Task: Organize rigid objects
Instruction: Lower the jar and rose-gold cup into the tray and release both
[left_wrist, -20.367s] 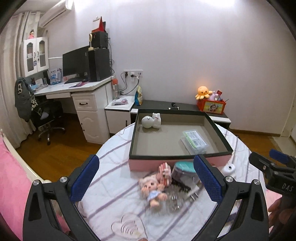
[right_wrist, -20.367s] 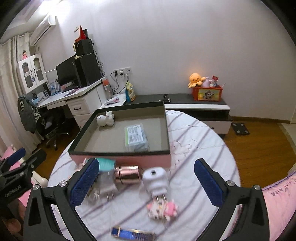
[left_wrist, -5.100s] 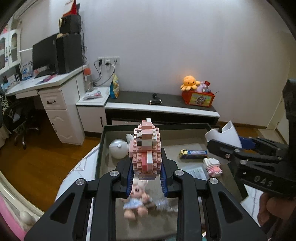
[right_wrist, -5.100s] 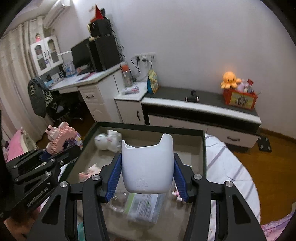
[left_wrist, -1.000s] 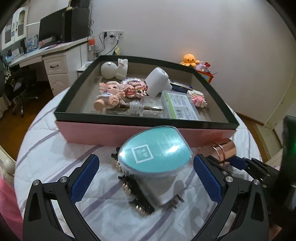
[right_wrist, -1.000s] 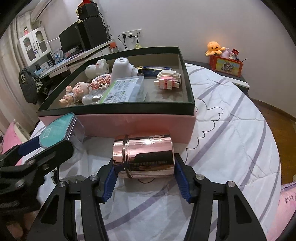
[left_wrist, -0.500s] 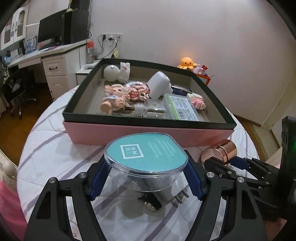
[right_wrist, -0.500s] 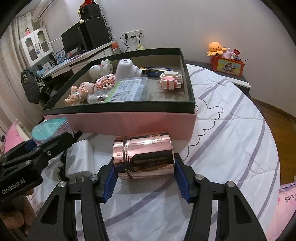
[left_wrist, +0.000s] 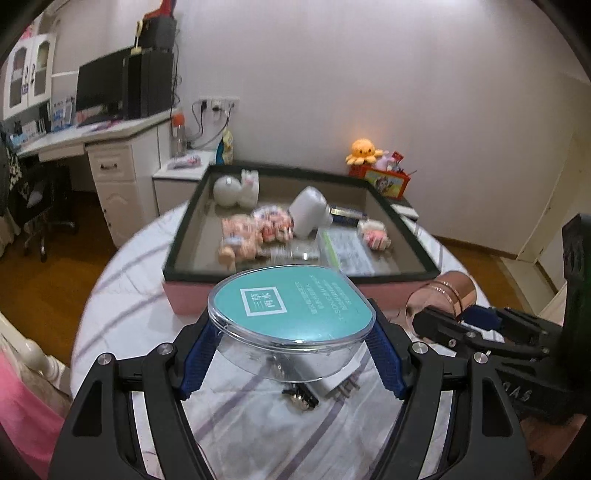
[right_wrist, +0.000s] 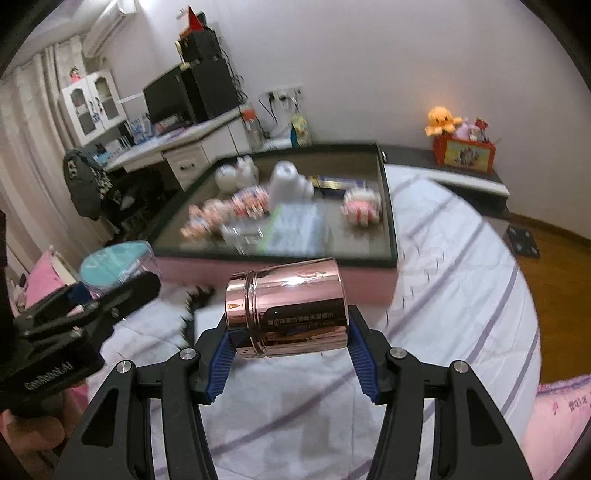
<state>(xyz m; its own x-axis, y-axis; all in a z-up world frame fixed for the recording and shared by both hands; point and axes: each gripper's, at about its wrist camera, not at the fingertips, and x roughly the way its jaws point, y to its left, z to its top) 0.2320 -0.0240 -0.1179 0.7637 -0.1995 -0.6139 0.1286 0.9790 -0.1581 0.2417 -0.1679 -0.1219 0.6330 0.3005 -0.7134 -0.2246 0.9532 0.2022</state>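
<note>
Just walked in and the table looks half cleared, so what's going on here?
Someone is tidying loose items into the pink box with two handheld grippers. The left gripper grips a clear container with a teal lid, and the right gripper grips a rose-gold can on its side. Both are held above the table, short of the box, which already holds toys.

Motion blur is smearing the toys in the pink tray (right_wrist: 280, 264) at twelve o'clock; the clear container (left_wrist: 291, 332) is hiding the white charger (left_wrist: 332, 384) beneath.
</note>
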